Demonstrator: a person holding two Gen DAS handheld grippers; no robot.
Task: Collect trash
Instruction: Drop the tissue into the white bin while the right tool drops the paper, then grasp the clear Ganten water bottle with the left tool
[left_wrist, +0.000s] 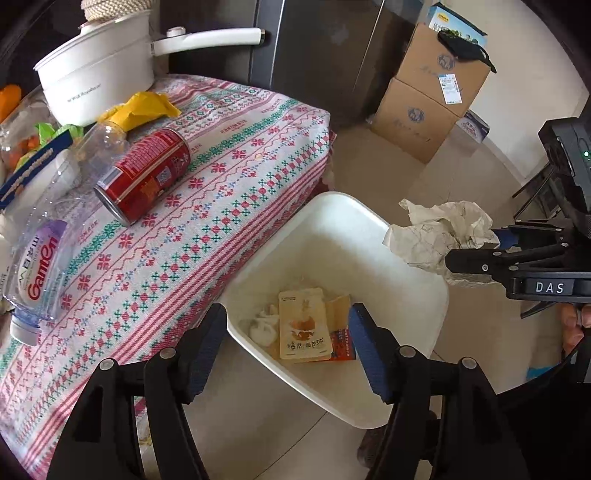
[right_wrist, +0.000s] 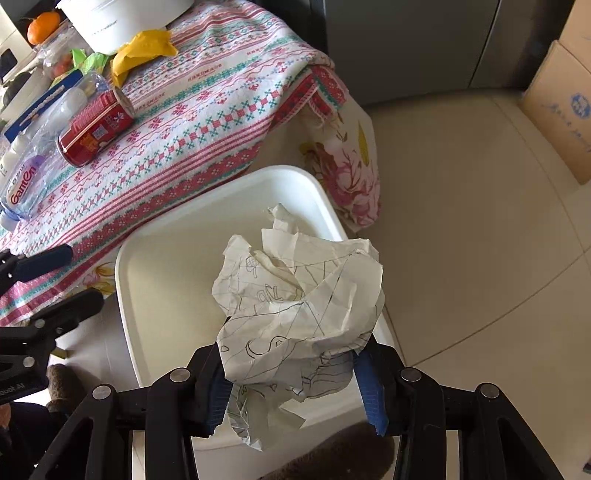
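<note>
Now | right gripper (right_wrist: 295, 391): fingers squeezed tight on the crumpled paper (right_wrist: 299, 310), held over the white bin (right_wrist: 155, 288) | left gripper (left_wrist: 288, 347): fingers wide apart, holding nothing, above the bin's near edge | bin on floor beside table (left_wrist: 229, 155) | red can (left_wrist: 144, 175) and plastic bottle (left_wrist: 37, 258) lie on table

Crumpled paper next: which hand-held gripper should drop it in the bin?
Right. The right hand-held gripper already grips the paper above the bin; the left hand-held gripper is open and empty.
</note>
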